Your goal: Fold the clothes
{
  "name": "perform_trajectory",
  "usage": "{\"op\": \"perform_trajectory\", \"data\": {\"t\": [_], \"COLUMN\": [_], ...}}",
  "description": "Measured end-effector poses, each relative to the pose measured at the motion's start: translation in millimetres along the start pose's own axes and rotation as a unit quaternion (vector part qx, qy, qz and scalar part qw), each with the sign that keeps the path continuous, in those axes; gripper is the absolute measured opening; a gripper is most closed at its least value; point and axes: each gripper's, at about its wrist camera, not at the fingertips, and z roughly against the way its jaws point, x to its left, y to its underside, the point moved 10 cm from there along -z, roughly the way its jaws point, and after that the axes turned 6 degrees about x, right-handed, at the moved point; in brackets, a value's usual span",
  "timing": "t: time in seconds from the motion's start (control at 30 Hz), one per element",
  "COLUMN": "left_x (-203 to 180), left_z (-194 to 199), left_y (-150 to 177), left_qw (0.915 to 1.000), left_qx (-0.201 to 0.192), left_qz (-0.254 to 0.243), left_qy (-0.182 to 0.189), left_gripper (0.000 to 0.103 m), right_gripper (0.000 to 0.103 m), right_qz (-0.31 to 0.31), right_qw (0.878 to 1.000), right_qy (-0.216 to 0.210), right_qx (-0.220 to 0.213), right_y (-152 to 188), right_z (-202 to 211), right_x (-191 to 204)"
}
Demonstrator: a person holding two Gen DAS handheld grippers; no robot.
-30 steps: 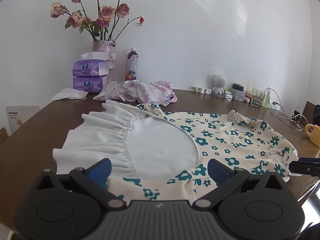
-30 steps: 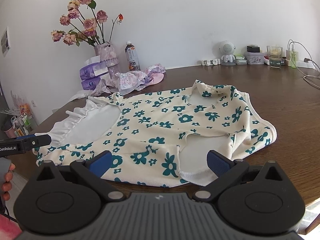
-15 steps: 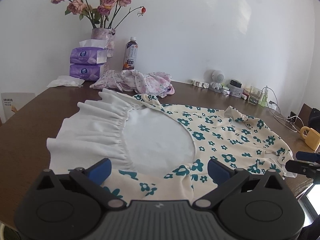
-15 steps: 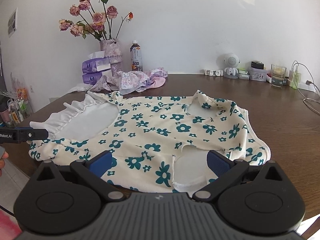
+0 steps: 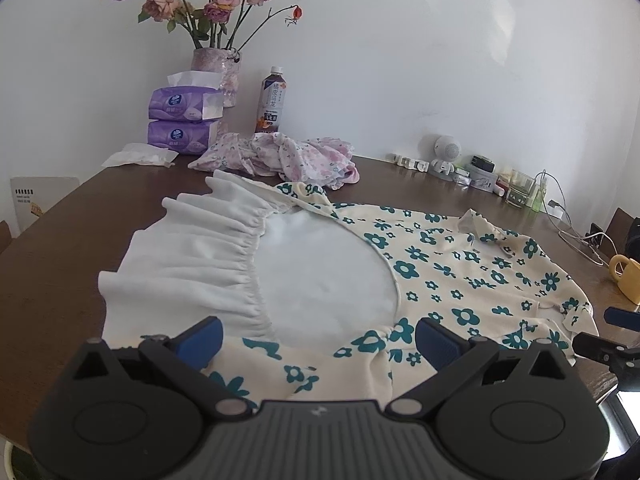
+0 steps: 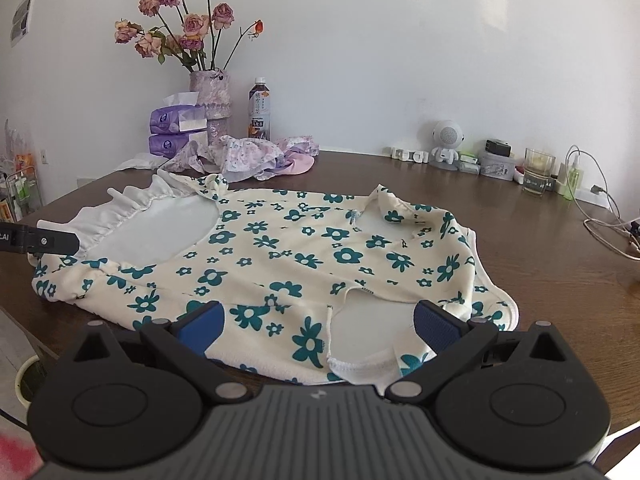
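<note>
— One garment is in play: a cream dress (image 6: 280,248) printed with teal flowers, spread flat on the brown table (image 6: 540,248), its white ruffled hem (image 5: 192,256) toward the left side and a sleeve opening at the near right edge.

— And the grippers?

— Both are low at the near edge of the table, pointing across the dress. The left gripper (image 5: 318,340) has its blue pads (image 5: 202,338) spread wide, fabric lying between them but not pinched. The right gripper (image 6: 316,326) is equally wide, straddling the near sleeve opening without clamping it.

— Can either see the other?

— Yes. The right one's fingertips show at the right edge of the left wrist view, just beside the dress's corner; the left one's black finger shows at the left edge of the right wrist view, by the ruffle.

— What lies beyond the dress?

— A crumpled pink floral garment (image 5: 288,156) behind it, then two purple tissue packs (image 5: 184,120), a vase of roses (image 6: 210,92) and a drink bottle (image 5: 274,100) against the white wall. A yellow mug (image 5: 624,274) stands far right.
</note>
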Motion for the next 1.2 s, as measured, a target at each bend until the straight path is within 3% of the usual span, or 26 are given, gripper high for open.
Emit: {"op": "perform_trajectory", "data": {"t": [0.17, 0.3, 0.47, 0.53, 0.6, 0.67, 0.8, 0.93, 1.0, 1.1, 1.2], "left_x": [-0.8, -0.8, -3.3, -5.5, -7.6, -9.6, -15.9, -19.8, -21.7, -24.6, -27.3], "left_z": [8.1, 12.9, 19.1, 17.8, 16.7, 15.7, 13.0, 8.0, 5.5, 1.8, -1.8], "left_y": [-3.1, -1.6, 6.9, 12.8, 18.7, 24.6, 33.2, 35.5, 36.6, 38.3, 39.9], "left_qw": [0.9990, 0.9956, 0.9871, 0.9841, 0.9804, 0.9762, 0.9664, 0.9568, 0.9515, 0.9430, 0.9339], "left_qx": [-0.018, -0.011, 0.009, 0.027, 0.045, 0.062, 0.088, 0.100, 0.107, 0.116, 0.125], "left_qz": [-0.037, -0.087, -0.152, -0.169, -0.186, -0.203, -0.239, -0.270, -0.286, -0.309, -0.333], "left_qy": [-0.015, -0.030, -0.051, -0.049, -0.046, -0.044, -0.037, -0.038, -0.038, -0.039, -0.040], "left_gripper": [0.103, 0.097, 0.086, 0.078, 0.064, 0.058, 0.057, 0.058, 0.058, 0.057, 0.056], "right_gripper": [0.103, 0.101, 0.083, 0.069, 0.062, 0.059, 0.055, 0.055, 0.053, 0.040, 0.040], "right_qz": [0.032, 0.104, 0.192, 0.220, 0.249, 0.279, 0.329, 0.353, 0.369, 0.392, 0.400], "right_qw": [0.999, 0.993, 0.976, 0.968, 0.958, 0.948, 0.928, 0.916, 0.909, 0.898, 0.893], "right_qy": [0.004, 0.007, -0.001, -0.015, -0.032, -0.051, -0.090, -0.120, -0.120, -0.114, -0.117], "right_qx": [0.021, 0.058, 0.104, 0.120, 0.136, 0.145, 0.150, 0.148, 0.155, 0.165, 0.169], "right_y": [4.6, 11.8, 19.9, 22.1, 25.1, 27.8, 28.1, 21.0, 21.3, 22.7, 21.1], "right_z": [5.2, 5.3, 3.5, 0.0, -5.3, -10.0, -14.1, -12.6, -16.4, -22.8, -26.8], "right_x": [-16.6, -30.6, -44.9, -46.5, -44.6, -40.0, -29.2, -22.1, -18.8, -14.6, -13.8]}}
